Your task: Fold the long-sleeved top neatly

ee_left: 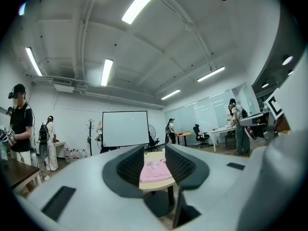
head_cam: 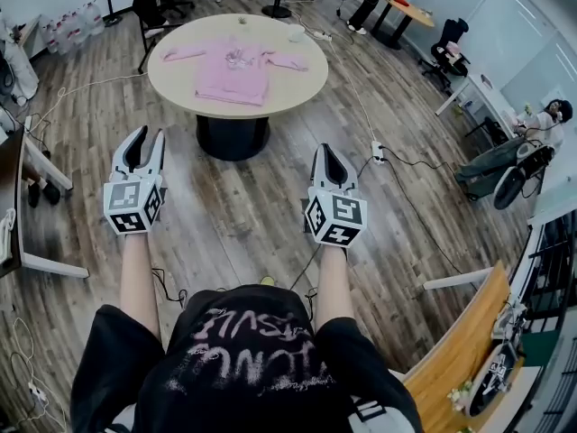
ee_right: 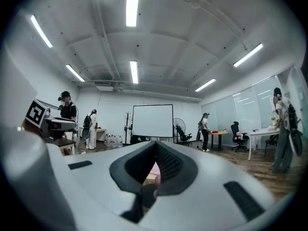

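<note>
Lying pink top: spreading flat across round table middle, sleeves reaching toward side edges
Left gripper: jaws standing apart, gripping nothing
Right gripper: jaws pressing together, empty

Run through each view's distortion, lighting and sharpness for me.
Head view: wide-angle bend curves the floorboards; even light; the pink top on the round table is small but sharp. Left gripper view: fisheye with black corners; the strip light blows out white. Right gripper view: same fisheye vignette; close jaws look soft, the background sharp.
</note>
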`<state>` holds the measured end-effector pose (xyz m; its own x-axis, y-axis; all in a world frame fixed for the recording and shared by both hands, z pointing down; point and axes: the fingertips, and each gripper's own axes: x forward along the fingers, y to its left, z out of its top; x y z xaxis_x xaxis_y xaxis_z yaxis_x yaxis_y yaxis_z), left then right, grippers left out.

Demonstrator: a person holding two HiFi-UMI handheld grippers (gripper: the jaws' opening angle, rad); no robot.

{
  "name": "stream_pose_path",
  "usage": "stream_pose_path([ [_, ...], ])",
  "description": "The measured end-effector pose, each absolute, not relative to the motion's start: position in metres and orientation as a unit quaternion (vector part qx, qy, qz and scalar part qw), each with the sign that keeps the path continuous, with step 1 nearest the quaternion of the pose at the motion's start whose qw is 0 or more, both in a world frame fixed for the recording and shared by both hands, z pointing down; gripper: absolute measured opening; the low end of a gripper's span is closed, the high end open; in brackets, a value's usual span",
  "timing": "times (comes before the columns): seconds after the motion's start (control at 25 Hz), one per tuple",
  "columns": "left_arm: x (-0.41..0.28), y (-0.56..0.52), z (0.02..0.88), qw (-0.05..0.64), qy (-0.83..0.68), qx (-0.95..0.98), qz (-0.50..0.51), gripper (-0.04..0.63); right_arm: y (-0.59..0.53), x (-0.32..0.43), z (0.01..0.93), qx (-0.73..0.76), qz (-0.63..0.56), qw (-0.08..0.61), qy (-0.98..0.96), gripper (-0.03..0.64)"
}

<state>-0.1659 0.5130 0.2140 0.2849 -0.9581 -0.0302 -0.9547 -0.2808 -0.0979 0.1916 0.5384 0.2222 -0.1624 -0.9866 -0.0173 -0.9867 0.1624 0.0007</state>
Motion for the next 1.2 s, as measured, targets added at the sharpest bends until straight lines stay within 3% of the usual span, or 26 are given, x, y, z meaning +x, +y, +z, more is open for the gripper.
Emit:
stream_pose_path([
  [0.2, -0.171, 0.513, 0.215, 0.044, 0.604, -0.795, -0.017, 0.234, 0.54, 0.191, 0.224, -0.647, 0.003, 0.004, 0.762, 0.005],
  [0.4, -0.177, 0.512, 0.218, 0.041, 0.603, -0.797, -0.024, 0.281, 0.539, 0.182, 0.222, -0.645, 0.0, 0.003, 0.764, 0.005],
  [1.2, -0.201, 0.475, 0.259, 0.016, 0.6, -0.799, -0.047, 0.287, 0.499, 0.16, 0.253, -0.644, -0.022, -0.008, 0.765, 0.005],
])
